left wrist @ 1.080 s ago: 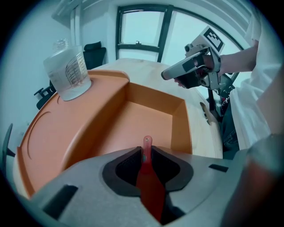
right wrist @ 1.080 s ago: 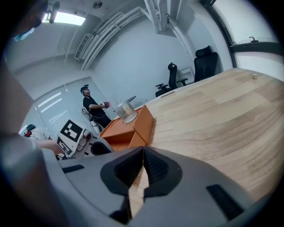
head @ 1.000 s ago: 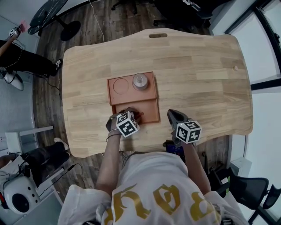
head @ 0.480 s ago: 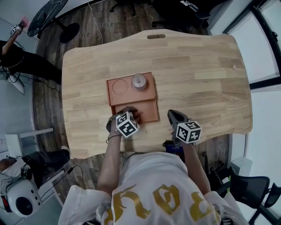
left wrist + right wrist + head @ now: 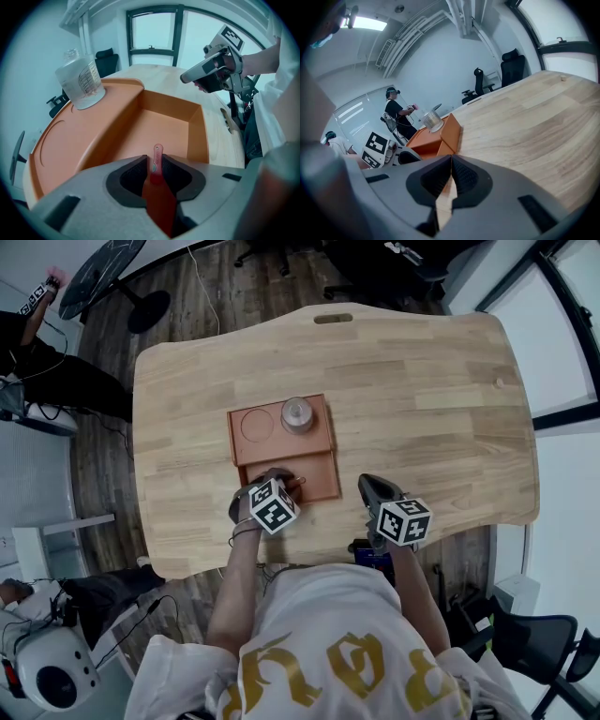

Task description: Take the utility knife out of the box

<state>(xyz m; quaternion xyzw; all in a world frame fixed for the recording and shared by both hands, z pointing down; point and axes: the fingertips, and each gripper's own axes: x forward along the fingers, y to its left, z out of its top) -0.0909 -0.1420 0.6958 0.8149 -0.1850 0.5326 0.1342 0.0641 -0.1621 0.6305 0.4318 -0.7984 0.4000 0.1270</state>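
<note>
One utility knife (image 5: 158,197) between closing left tongs (image 5: 153,161), clear in their view, right tongs (image 5: 451,160) shut

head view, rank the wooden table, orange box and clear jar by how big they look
1. wooden table, largest by far
2. orange box
3. clear jar, smallest, standing on the box

All three lie at much the same depth, so nearness hardly skews this.

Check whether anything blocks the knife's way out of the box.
Nothing visible does. The knife sits between the left gripper's closing jaws, inside the box's open-topped compartment. The jar stands apart on the far ledge.
</note>
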